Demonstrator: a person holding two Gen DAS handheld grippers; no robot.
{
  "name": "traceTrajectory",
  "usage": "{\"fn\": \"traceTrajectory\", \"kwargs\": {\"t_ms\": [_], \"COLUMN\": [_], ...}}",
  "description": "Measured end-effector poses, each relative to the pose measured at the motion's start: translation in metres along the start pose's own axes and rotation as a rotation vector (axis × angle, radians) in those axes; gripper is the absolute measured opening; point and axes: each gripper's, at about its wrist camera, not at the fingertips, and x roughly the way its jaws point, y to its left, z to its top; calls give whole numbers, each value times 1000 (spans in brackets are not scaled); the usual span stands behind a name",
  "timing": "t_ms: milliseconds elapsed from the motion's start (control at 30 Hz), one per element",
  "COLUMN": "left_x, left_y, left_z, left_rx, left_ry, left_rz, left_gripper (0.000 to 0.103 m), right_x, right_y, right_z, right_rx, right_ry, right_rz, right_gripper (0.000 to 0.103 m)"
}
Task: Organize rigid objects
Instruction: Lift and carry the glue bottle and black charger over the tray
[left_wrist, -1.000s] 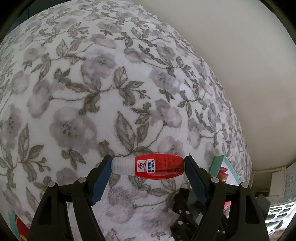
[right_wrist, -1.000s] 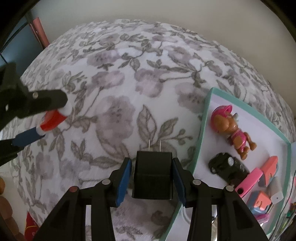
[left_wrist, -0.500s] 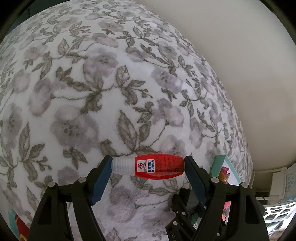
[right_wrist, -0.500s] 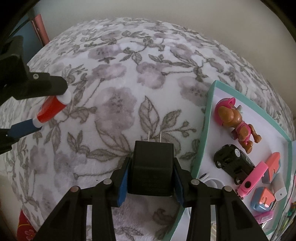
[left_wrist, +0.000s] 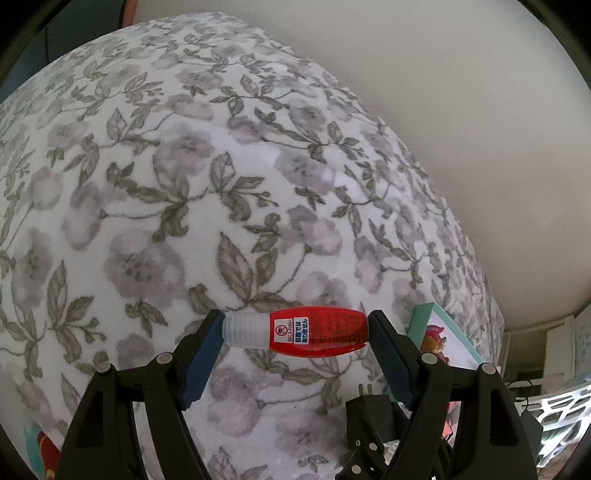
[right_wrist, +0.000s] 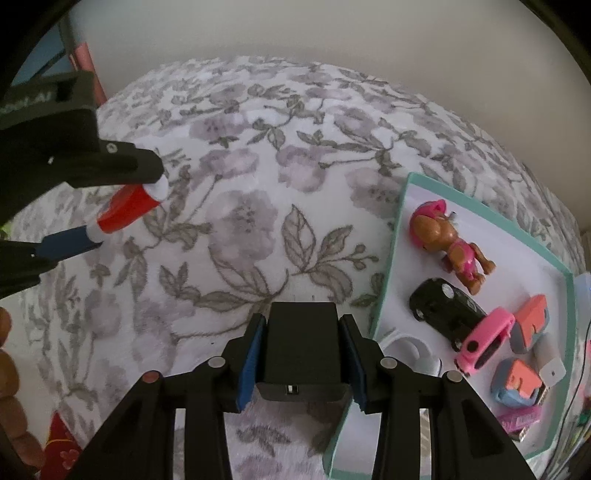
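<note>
My left gripper (left_wrist: 295, 332) is shut on a small red bottle (left_wrist: 314, 331) with a white cap, held sideways above the floral blanket (left_wrist: 184, 184). The bottle also shows at the left of the right wrist view (right_wrist: 125, 210). My right gripper (right_wrist: 303, 354) is shut on a black plug adapter (right_wrist: 302, 347), prongs pointing forward, just left of a teal-rimmed white tray (right_wrist: 395, 258). The adapter shows low in the left wrist view (left_wrist: 373, 413). The tray holds a pink toy dog (right_wrist: 447, 240), a black toy car (right_wrist: 443, 314) and several small pink, orange and blue items.
A pale wall (left_wrist: 443, 110) runs behind the blanket. The tray's corner with the toy dog shows at the right of the left wrist view (left_wrist: 436, 332). A white lattice basket (left_wrist: 554, 417) sits at the far right. A red patterned item (right_wrist: 59, 446) lies at lower left.
Both grippers have moved forward and tilted up over the blanket, each still holding its object. The right gripper with the adapter has come closer to the tray's left edge.
</note>
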Motion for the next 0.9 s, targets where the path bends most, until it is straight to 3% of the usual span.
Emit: {"fn": "traceTrajectory", "kwargs": {"t_ms": [333,467,900], "left_x": [-15,-24,-20], "left_y": [-23,-38,-95], "left_z": [-19,-27,-65], "left_rx": [110,143,344], "left_ry": [-33,-38,-13], "left_rz": [23,-38,-42], "left_gripper": [79,79,79], "right_x": [-36,-52,-80], "right_y": [-18,-34,-122], "right_z": [-17,-23,-42], "right_rx": [88,141,396], "right_ry": [-33,-63,-110], "right_rz": [27,18,-25], "right_gripper": [43,43,43]}}
